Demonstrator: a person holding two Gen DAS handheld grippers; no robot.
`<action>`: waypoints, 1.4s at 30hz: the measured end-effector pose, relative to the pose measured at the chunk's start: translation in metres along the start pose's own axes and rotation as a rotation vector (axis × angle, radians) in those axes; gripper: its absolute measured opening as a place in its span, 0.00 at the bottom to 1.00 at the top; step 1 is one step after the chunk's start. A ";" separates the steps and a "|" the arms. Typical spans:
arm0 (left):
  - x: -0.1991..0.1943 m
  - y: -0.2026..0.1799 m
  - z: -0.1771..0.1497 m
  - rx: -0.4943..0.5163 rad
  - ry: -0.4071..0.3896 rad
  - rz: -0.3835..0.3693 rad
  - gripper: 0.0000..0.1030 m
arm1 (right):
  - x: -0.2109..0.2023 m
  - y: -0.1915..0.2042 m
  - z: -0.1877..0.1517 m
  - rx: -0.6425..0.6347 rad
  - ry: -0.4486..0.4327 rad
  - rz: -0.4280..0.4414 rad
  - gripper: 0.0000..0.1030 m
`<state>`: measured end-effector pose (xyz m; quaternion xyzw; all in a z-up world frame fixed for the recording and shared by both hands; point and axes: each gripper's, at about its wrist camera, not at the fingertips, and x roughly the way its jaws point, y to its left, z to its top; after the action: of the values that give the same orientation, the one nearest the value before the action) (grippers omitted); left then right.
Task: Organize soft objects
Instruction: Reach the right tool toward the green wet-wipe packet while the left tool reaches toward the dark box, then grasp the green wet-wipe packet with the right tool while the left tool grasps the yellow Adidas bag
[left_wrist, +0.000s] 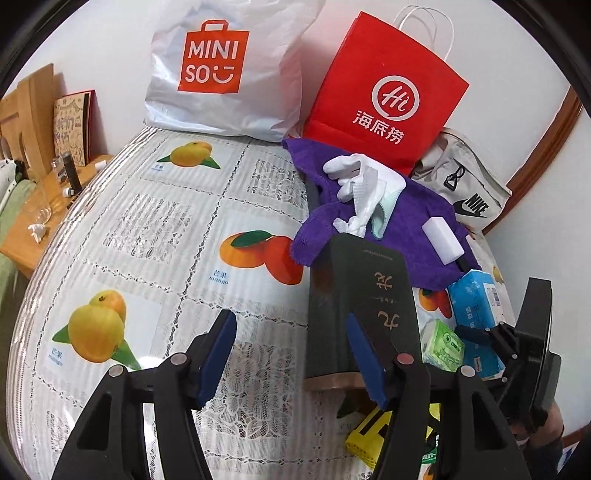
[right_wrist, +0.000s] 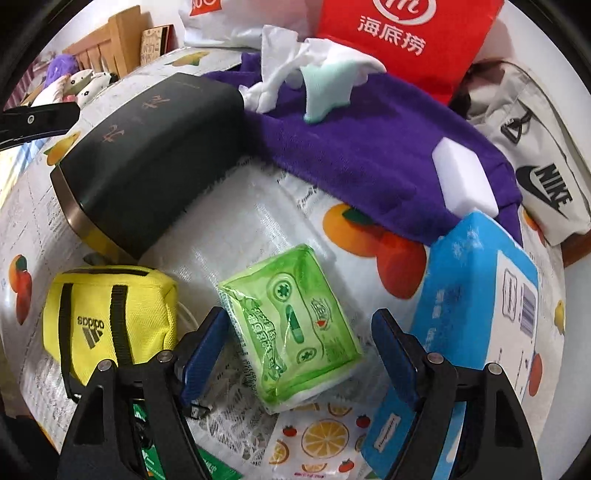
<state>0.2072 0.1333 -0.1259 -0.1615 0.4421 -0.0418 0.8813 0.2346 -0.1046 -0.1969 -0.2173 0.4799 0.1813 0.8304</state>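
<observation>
yellow pouch (right_wrist: 110, 317) far left on the counter (left_wrist: 177, 221), then the dark box (right_wrist: 147, 158), the green tissue pack (right_wrist: 291, 336) in the middle, the blue tissue pack (right_wrist: 476, 295) on the right. behind them the purple towel (right_wrist: 369, 147) carries a heap of white gloves (right_wrist: 288, 66) and one white sponge block (right_wrist: 465, 181).

right gripper (right_wrist: 295, 350) hangs over the green pack, jaws wide, either side of it, pads not pressing, nothing held. left gripper (left_wrist: 291, 358) is about half open and empty beside the dark box.

looks like barely started imo: everything's still scattered. count: two tissue packs, one towel, one sponge, one pouch; gloves too tangled to count.
</observation>
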 end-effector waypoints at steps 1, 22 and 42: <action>-0.001 0.001 -0.001 -0.001 0.000 -0.005 0.58 | 0.001 -0.001 0.001 0.005 0.001 0.006 0.74; -0.023 -0.051 -0.064 0.188 0.037 -0.054 0.79 | -0.110 -0.015 -0.073 0.264 -0.287 0.076 0.56; 0.016 -0.119 -0.107 0.539 0.123 -0.014 0.79 | -0.099 -0.049 -0.187 0.453 -0.265 0.056 0.57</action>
<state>0.1403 -0.0089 -0.1590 0.0787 0.4667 -0.1739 0.8636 0.0784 -0.2546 -0.1845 0.0131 0.4013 0.1189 0.9081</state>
